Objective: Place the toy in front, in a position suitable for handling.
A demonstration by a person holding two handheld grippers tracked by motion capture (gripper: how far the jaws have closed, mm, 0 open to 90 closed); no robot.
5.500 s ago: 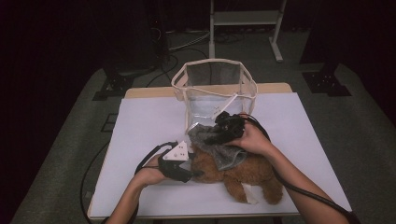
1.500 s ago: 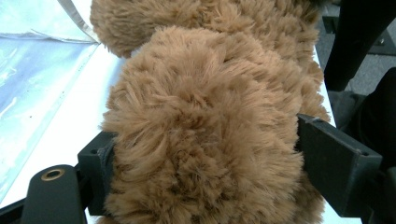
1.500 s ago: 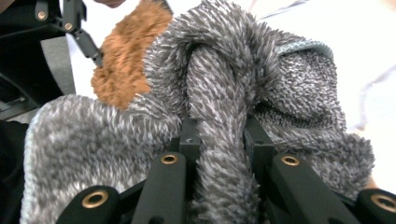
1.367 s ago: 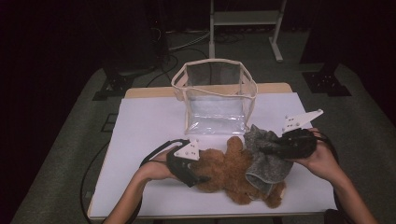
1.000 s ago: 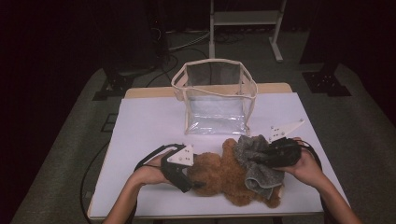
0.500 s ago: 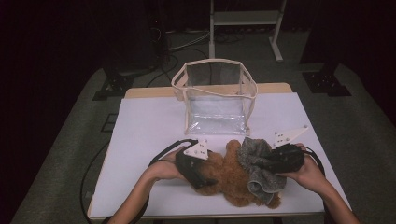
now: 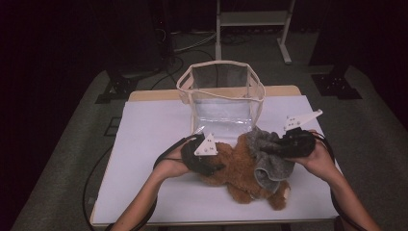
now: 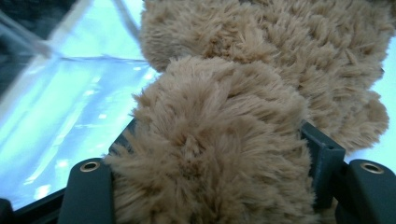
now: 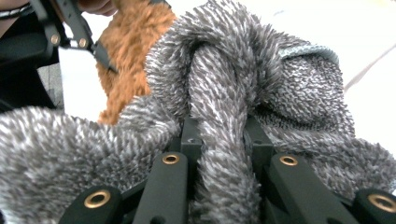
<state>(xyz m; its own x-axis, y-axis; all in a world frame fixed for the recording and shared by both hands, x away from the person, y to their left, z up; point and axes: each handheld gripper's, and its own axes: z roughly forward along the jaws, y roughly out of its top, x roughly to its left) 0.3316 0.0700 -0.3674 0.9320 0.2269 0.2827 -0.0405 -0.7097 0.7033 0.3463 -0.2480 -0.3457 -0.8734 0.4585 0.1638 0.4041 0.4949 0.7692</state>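
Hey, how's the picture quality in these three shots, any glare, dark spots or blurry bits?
High view: the white table is lit, its surroundings nearly black, the image soft. Left gripper view: the clear bag glares blue-white; the brown teddy bear is close and slightly soft. Right gripper view: the grey knit garment is sharp, the background overexposed.

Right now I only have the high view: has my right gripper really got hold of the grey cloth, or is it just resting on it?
Observer: In the right gripper view, the right gripper is shut on a rolled fold of the grey cloth.
Operator: And the left one on the bear?
Observer: The left gripper has just been closing its jaws; a plush part of the teddy bear bulges between them, pressed from both sides.
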